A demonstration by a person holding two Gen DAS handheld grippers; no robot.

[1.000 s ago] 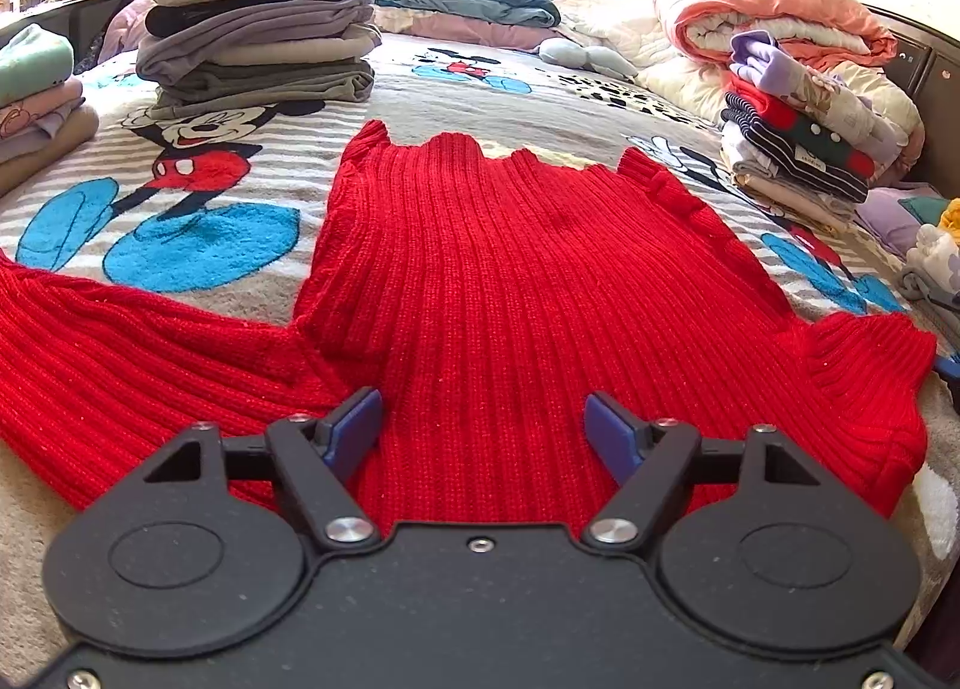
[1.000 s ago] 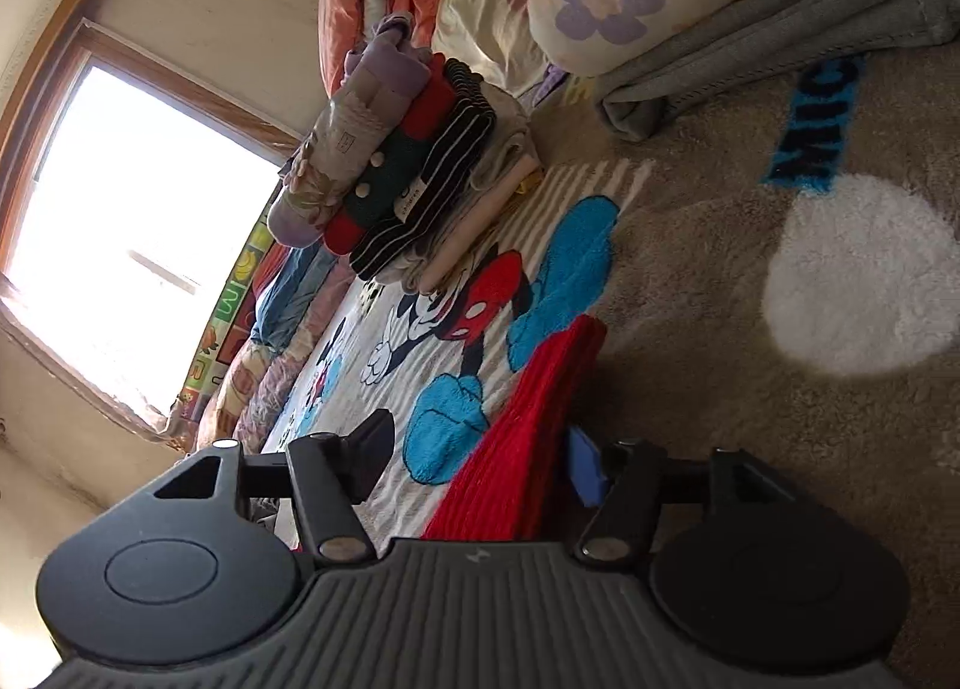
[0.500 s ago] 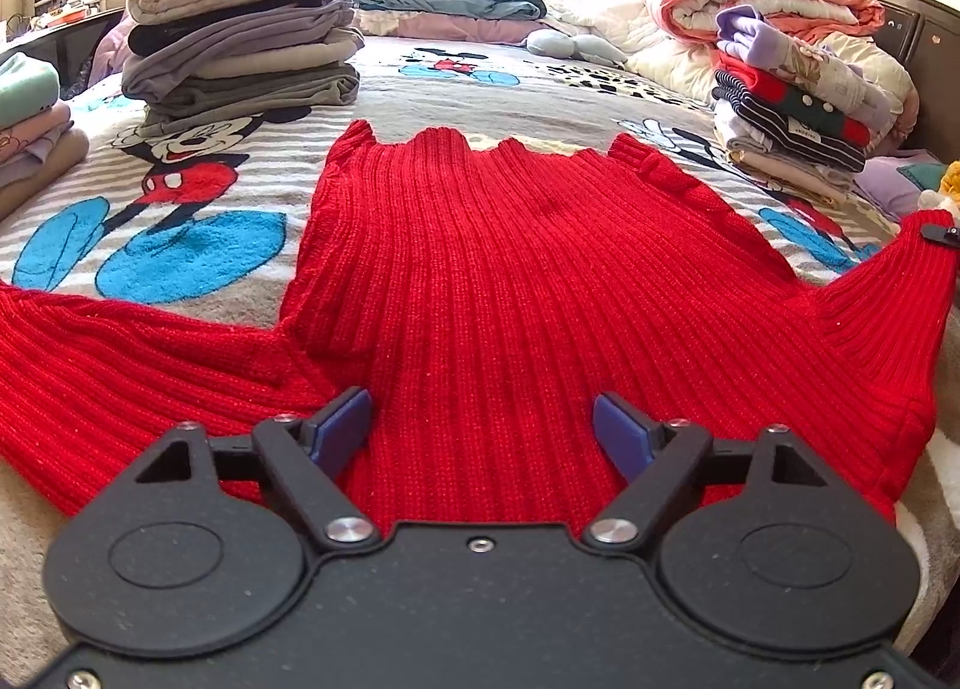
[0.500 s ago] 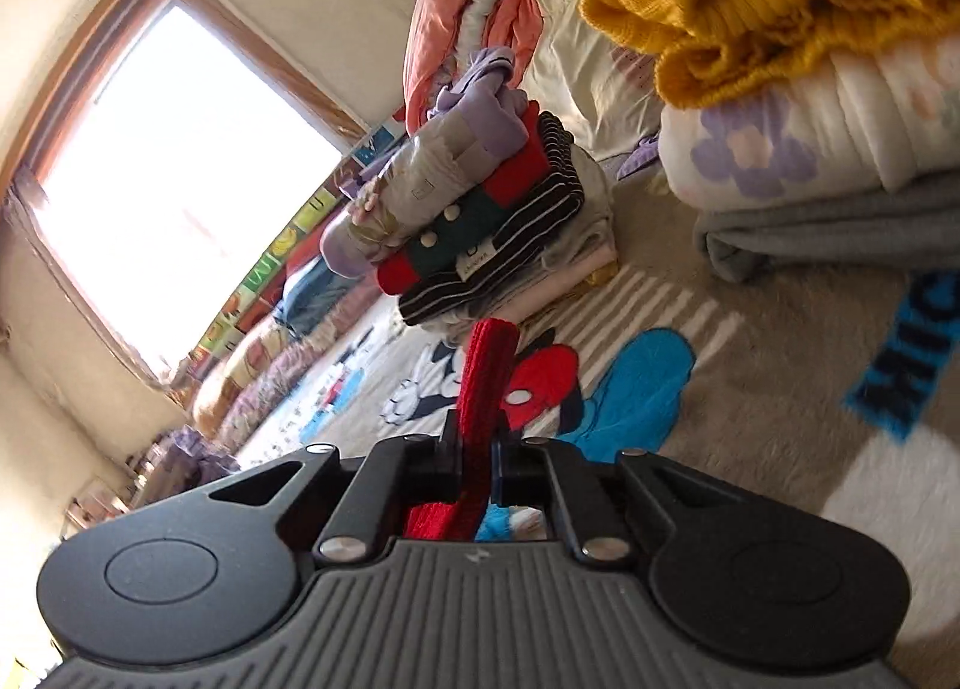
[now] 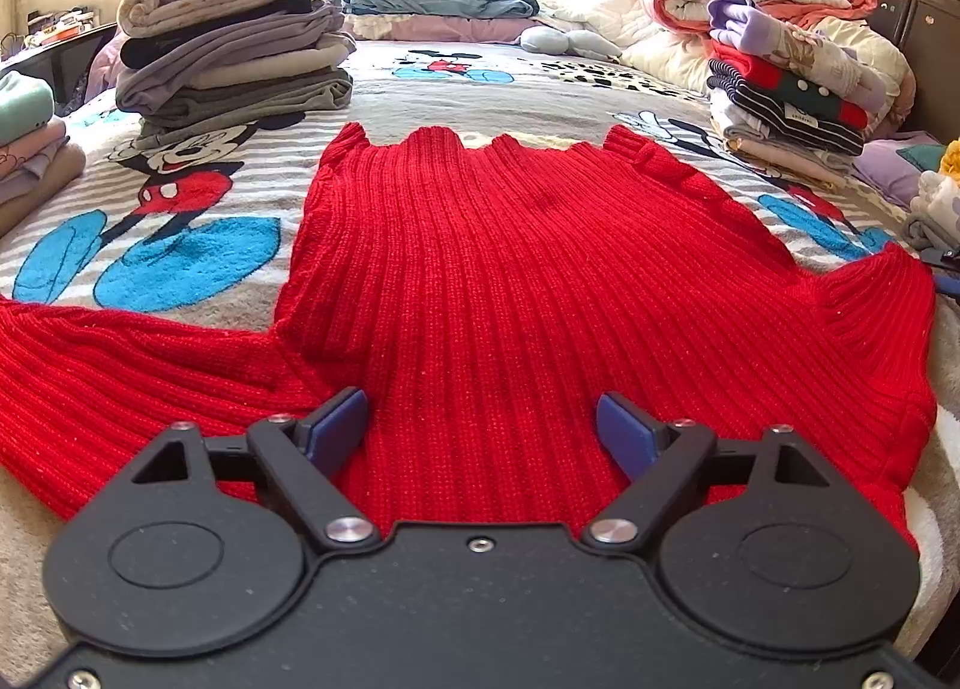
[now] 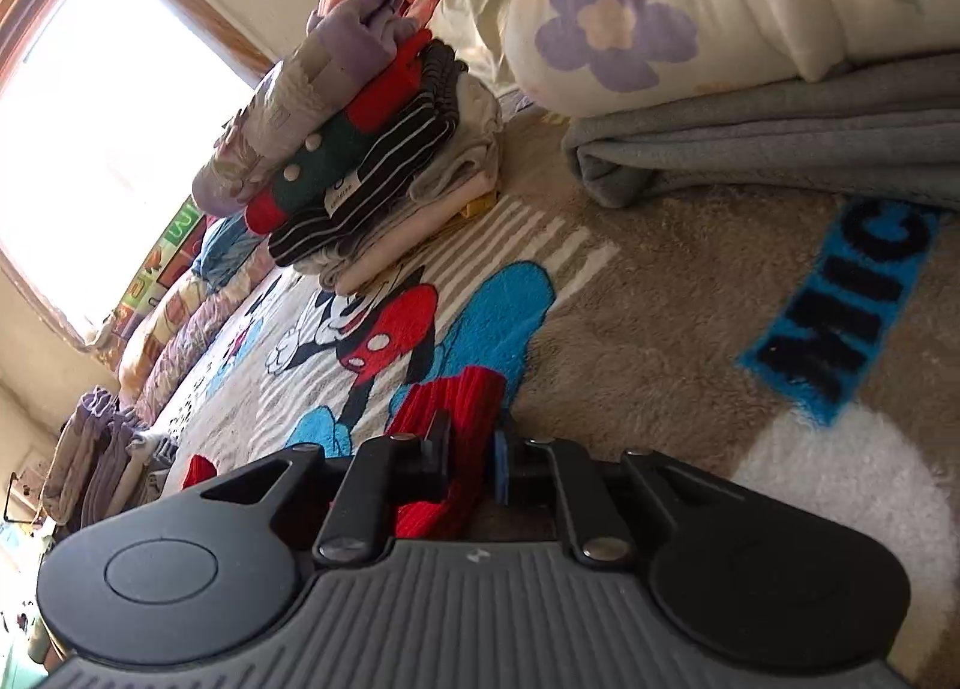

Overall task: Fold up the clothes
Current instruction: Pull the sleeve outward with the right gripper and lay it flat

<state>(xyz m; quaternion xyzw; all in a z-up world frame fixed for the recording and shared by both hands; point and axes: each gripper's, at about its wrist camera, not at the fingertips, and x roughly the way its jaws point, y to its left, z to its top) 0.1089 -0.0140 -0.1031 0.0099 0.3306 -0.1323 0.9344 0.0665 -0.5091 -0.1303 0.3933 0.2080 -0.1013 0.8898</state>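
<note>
Left gripper (image 5: 480, 428): jaws spread wide and have just been opening a touch further, nothing gripped. It hangs over the near edge of the red sweater (image 5: 510, 281); the knit runs under and between the pads (image 5: 336, 428), no pinch.

Right gripper (image 6: 471, 449): jaws nearly closed with the sweater's sleeve end (image 6: 456, 407) between them. They clamped, then just eased open slightly; the pads look to be on the knit, so the hold reads as kept but light. Cannot tell how much cloth sits behind the fingers.

Sweater lies flat on the cartoon blanket (image 5: 180, 269), body stretching straight ahead of the left gripper, one sleeve (image 5: 90, 365) trailing out to its left, the other raised at far right.

Handling, as judged:
- Thick rib knit: soft, floppy, stretchy, fairly heavy for cloth. No stiffness; it will sag and drag.
- Grippy, not slippery. The plush blanket will cling, so lift rather than slide.
- Not fragile, but loops can snag on the pads.
- Best holds: cuff, hem corners, shoulder seam, where the knit is doubled. A single layer mid-panel will just stretch.

Beyond: folded stacks (image 5: 234, 47) far left and (image 5: 792, 95) far right, well clear of the sweater.
</note>
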